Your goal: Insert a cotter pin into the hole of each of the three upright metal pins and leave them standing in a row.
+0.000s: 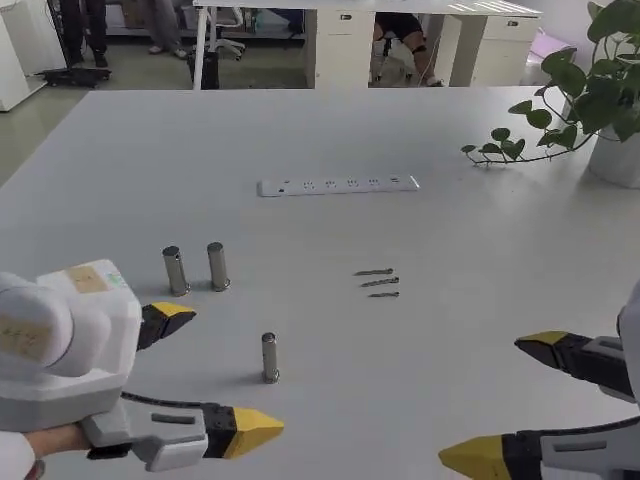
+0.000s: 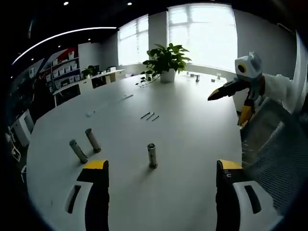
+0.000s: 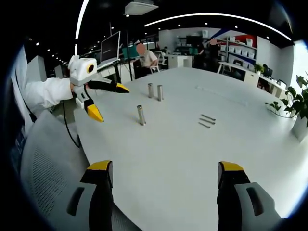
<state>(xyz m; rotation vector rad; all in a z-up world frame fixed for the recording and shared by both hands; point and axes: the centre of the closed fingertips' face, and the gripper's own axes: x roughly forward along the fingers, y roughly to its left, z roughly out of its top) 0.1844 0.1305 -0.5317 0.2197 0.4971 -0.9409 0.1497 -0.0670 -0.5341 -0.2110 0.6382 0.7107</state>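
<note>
Left tool (image 1: 235,370) and right tool (image 1: 480,400) hover open-jawed and empty as three upright metal pins (image 1: 217,266) stand apparently unfitted, one apart from the pair, their three cotter pins (image 1: 378,282) lying loose nearby on the surface (image 1: 450,150)

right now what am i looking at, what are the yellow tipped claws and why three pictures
A person holds a two-jaw gripper in each hand; there is no robot arm. The head view comes from a headset camera looking down at the white table. The two round views come from a camera on each gripper. The left gripper and the right gripper are both open and hold nothing. On the table stand three upright metal pins, two side by side and one nearer. Three small cotter pins lie to their right. Farther back are a power strip and a potted plant.
</note>
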